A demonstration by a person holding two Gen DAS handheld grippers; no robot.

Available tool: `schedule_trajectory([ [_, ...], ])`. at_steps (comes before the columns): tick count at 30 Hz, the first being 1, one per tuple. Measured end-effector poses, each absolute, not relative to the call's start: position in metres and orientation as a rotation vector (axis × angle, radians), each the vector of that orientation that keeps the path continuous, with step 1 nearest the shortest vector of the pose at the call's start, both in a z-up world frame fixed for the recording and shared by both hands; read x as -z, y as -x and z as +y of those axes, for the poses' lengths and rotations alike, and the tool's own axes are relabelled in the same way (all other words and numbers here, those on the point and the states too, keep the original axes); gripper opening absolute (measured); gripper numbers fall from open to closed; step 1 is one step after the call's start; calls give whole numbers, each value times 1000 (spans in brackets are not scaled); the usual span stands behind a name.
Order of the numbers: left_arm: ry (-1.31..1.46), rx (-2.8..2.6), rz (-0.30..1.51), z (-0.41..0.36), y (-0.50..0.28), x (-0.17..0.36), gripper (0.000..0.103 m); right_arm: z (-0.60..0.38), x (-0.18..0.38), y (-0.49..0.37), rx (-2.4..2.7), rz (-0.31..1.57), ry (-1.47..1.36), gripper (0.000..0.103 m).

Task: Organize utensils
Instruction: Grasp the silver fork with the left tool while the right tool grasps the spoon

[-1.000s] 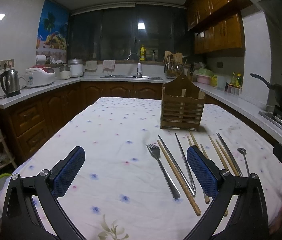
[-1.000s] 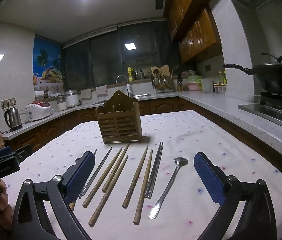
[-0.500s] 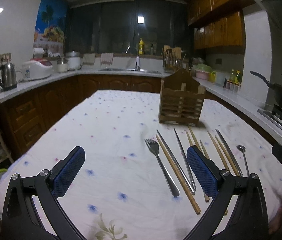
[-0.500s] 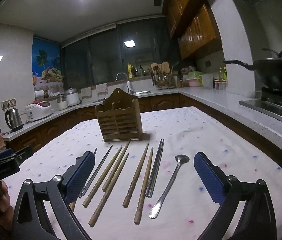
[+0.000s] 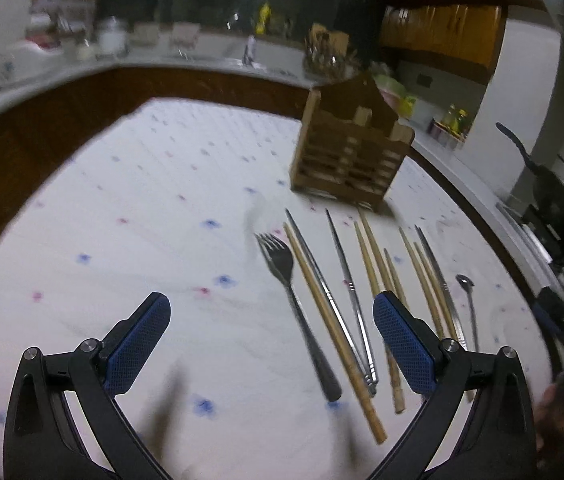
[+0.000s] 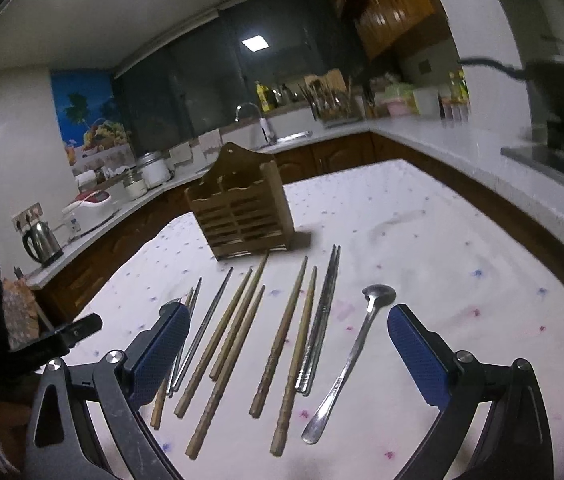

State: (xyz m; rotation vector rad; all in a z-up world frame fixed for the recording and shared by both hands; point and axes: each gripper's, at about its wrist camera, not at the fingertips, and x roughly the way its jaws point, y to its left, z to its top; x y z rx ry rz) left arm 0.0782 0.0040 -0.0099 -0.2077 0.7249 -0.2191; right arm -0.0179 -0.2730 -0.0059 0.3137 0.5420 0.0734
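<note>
**Colours and patterns**

White tablecloth [image 6: 422, 240] with small blue and pink dots. Brown slatted wooden holder [image 6: 241, 216]. Tan wooden chopsticks [image 6: 282, 344], silver metal chopsticks [image 6: 320, 328], silver spoon [image 6: 356, 344], dark-handled fork [image 5: 294, 292]. Gripper pads [image 6: 418, 360] blue (cross-hatch texture), arms black.

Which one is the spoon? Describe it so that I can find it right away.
Start at the wooden holder on the white tablecloth; a row of utensils lies in front of it. The spoon is at the row's right end, beside the metal chopsticks. It alone has a small round bowl on a thin steel handle.
</note>
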Motion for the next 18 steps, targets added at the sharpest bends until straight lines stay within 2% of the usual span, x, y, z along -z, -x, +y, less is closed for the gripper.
schedule_trajectory([
  [3,230,257,786,3,-99,13,94,-288,14,0,-77,621,-382,95],
  [5,230,271,816,2,-111,16,87,-297,22,-14,-70,684,-421,81],
  [10,267,301,900,5,-139,26,68,-316,47,-41,-73,818,-512,58],
  [14,318,334,969,6,-157,36,56,-328,64,-57,-83,896,-578,46],
  [18,343,357,1039,4,-174,50,45,-336,74,-69,-115,930,-639,42],
])
